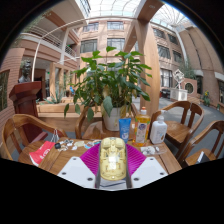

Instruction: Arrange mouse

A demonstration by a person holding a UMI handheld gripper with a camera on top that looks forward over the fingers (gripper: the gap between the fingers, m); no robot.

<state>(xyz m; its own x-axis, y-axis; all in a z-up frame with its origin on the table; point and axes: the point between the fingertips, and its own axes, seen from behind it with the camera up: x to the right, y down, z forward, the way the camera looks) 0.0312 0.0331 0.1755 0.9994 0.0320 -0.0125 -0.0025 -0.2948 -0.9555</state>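
A pale cream mouse (113,160) sits lengthwise between my two fingers, whose magenta pads (92,158) press on both its sides. My gripper (113,163) is shut on the mouse and holds it above a wooden table (68,160). The mouse's underside and the table directly below it are hidden.
A large potted plant (112,90) stands beyond the fingers on the table, with a blue box (126,127), an orange bottle (142,126) and a white bottle (158,129) beside it. A red item (42,153) lies left. Wooden chairs (185,118) surround the table in a brick atrium.
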